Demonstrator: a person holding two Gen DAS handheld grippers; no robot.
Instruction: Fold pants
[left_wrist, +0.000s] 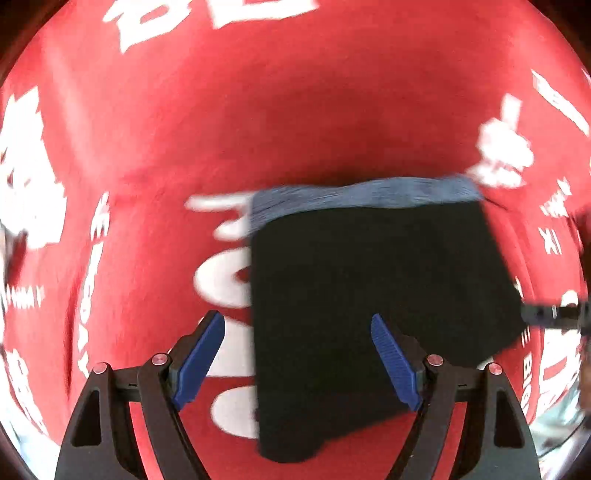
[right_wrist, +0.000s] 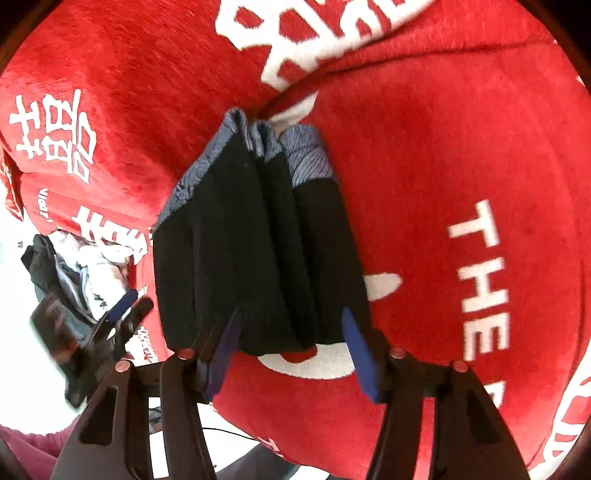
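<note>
folded pants (right_wrist: 258, 236), red blanket (right_wrist: 424, 155) all round

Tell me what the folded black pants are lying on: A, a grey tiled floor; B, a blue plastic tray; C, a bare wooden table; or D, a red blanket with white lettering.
D. The pants, black with a grey-blue waistband, lie folded on the red blanket printed with white letters and characters.

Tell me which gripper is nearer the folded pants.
Right. The right gripper straddles the near end of the folded pants, pads apart. The left gripper hovers open over their left edge on the red blanket.
</note>
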